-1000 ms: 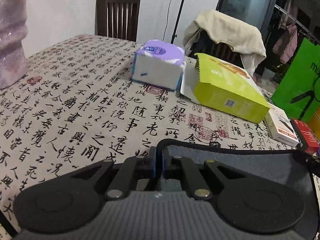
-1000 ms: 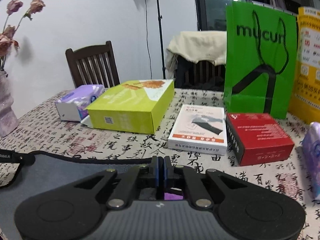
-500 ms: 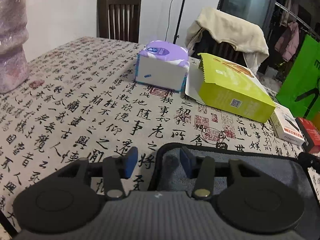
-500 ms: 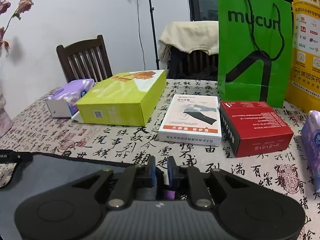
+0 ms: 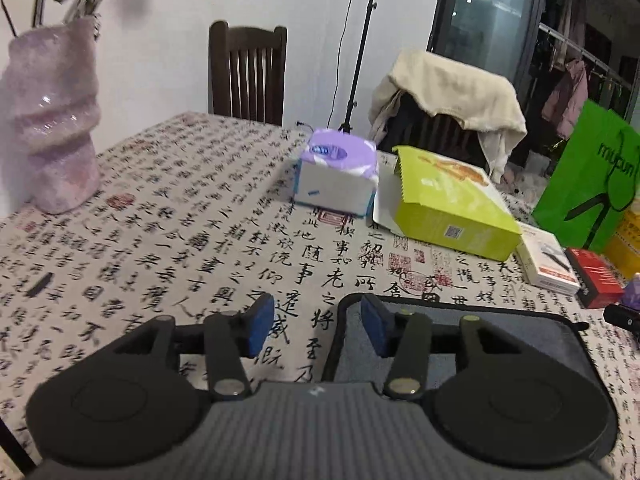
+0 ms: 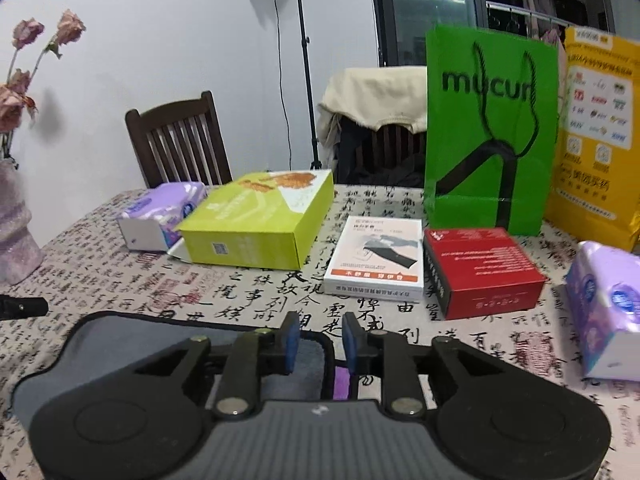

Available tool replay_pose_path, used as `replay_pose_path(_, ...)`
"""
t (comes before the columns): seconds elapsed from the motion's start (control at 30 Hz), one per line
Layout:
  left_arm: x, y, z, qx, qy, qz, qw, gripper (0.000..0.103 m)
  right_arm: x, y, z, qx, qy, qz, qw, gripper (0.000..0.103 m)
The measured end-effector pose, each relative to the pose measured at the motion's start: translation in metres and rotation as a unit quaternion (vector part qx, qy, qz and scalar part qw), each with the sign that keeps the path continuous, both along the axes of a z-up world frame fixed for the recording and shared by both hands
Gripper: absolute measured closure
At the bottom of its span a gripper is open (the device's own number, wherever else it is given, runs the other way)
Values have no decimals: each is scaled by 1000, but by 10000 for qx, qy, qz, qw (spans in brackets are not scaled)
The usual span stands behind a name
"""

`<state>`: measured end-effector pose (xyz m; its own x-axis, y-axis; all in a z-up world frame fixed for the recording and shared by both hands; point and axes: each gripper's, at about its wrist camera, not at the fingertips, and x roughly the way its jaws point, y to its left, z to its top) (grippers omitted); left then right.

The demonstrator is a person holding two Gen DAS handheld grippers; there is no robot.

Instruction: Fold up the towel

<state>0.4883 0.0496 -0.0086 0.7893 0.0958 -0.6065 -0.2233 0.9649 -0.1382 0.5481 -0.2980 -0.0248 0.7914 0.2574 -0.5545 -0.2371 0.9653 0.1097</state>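
On the far left of the worktop (image 5: pixel 120 240), which is covered by a cloth printed with black calligraphy, stands a pink glass vase (image 5: pixel 50 120) holding dried flowers (image 6: pixel 24 68). Behind the worktop is a dark wooden chair (image 5: pixel 248 76). Further right sits a purple tissue pack (image 5: pixel 338 176), with a lime-green box (image 5: pixel 452 208) just beside it, then a white box (image 6: pixel 376 258) and a red box (image 6: pixel 480 270). A green paper bag (image 6: pixel 488 128) and a yellow bag (image 6: pixel 596 136) stand upright at the back, and a second purple tissue pack (image 6: pixel 604 308) lies at the far right.

Nearest the cameras, the grey towel (image 5: pixel 480 340) with black trim lies flat on the cloth. The left gripper (image 5: pixel 318 332) has its fingers spread wide apart and released; the left blue pad is over bare cloth, the right one over the towel's left edge. The right gripper (image 6: pixel 318 340) is also released, its fingers parted by a narrower gap above the towel's (image 6: pixel 132 336) right edge, gripping nothing. A strip of purple shows below that gap.
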Motion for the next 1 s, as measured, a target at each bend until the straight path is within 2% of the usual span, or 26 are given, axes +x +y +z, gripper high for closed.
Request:
replay_pose_path(0.4, -89, -10, 37, 129, -329, -126, 9993, 46, -84, -11, 46, -24, -307, -4, 9995, 69)
replay_pose_path(0.57, -128, -15, 42, 238, -455, -129, 9986, 37, -124, -10, 52, -65, -400, 67, 9992, 64)
replay_pose_path(1.0, -227, -37, 38, 556, -754, -394, 9948, 28, -226, -10, 55, -123, -640, 54, 9979, 51)
